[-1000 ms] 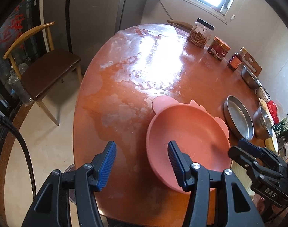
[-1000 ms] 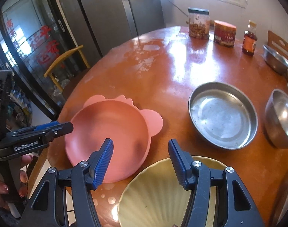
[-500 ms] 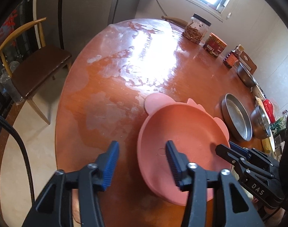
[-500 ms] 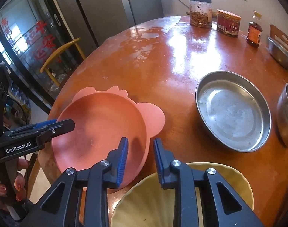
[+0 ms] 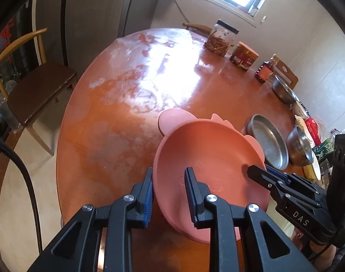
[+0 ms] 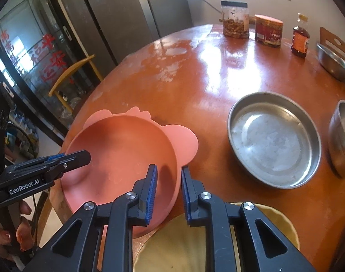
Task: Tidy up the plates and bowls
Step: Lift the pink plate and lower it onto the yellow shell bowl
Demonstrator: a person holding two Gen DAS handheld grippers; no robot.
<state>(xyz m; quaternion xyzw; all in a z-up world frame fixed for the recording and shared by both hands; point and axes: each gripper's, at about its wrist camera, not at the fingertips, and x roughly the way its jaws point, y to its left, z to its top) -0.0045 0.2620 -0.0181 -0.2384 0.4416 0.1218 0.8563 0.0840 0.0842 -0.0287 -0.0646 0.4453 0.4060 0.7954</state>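
Note:
A pink bowl with ear-shaped tabs is held tilted above the near edge of the round brown table. My left gripper is shut on its left rim. My right gripper is shut on its right rim and shows in the left wrist view. A pale yellow plate lies under my right gripper. A flat steel pan and a small steel bowl sit to the right.
A snack jar, a red tin and a sauce bottle stand at the table's far edge. A larger steel bowl is far right. A wooden chair stands left of the table.
Both grippers have closed on the pink bowl's opposite rims. The bowl has risen off the table and tilted.

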